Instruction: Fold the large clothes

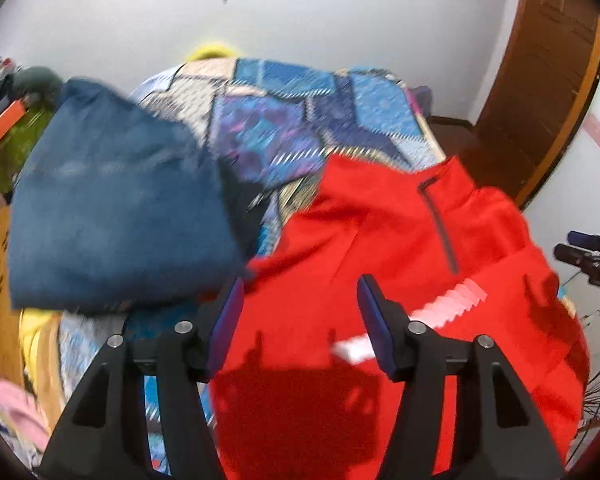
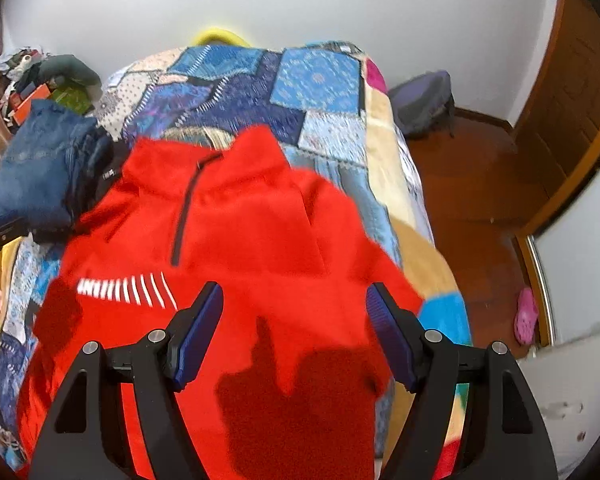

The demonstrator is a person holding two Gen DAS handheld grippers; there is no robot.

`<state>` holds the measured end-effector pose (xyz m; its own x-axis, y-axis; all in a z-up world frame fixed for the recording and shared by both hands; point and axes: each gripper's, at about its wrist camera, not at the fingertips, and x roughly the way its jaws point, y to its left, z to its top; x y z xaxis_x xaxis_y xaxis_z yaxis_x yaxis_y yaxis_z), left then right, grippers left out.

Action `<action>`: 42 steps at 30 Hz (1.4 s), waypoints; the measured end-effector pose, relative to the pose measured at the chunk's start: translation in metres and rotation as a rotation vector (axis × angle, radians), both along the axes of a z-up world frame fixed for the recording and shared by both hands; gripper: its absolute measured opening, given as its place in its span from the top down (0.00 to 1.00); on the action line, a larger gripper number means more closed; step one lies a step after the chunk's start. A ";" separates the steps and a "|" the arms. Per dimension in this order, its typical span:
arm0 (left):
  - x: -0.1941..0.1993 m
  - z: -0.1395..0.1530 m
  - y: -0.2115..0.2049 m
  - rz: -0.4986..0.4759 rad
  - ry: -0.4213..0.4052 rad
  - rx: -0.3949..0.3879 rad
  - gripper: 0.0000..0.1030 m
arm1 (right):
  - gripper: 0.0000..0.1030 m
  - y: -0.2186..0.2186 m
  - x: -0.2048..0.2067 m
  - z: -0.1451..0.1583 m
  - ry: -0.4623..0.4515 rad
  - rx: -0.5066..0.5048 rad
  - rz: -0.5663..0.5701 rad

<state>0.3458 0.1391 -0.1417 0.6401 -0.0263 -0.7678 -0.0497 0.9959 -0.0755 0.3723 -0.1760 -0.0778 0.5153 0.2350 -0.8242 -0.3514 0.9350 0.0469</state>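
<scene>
A red fleece pullover (image 2: 252,232) with a dark half-zip and white chest stripes lies flat on the patchwork bedspread (image 2: 320,80), collar at the far end. It also shows in the left wrist view (image 1: 400,240). My right gripper (image 2: 296,312) is open and empty, hovering above the pullover's lower right part. My left gripper (image 1: 300,304) is open and empty above the pullover's left edge. The right gripper's fingers (image 1: 588,256) show at the right edge of the left wrist view.
Folded blue jeans (image 1: 112,208) lie on the bed left of the pullover, also in the right wrist view (image 2: 44,168). Clutter (image 2: 40,76) is piled at the far left. A dark bag (image 2: 424,100) and wooden floor (image 2: 472,184) lie right of the bed.
</scene>
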 end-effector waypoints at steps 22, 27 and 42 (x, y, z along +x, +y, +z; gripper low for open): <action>0.174 -0.080 -0.005 -0.006 0.137 -0.139 0.28 | 0.31 0.058 0.147 -0.070 0.216 0.163 -0.071; 0.184 -0.108 0.010 0.019 0.161 -0.301 0.28 | 0.29 0.057 0.155 -0.081 0.230 0.239 -0.094; 0.144 -0.057 -0.019 -0.099 0.108 -0.143 0.90 | 0.86 0.057 0.116 -0.041 0.144 0.315 -0.061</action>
<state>0.4899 0.1196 -0.1986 0.5432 -0.1987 -0.8158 0.0323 0.9758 -0.2162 0.4880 -0.1190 -0.1188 0.4197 0.4621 -0.7812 -0.2644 0.8856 0.3818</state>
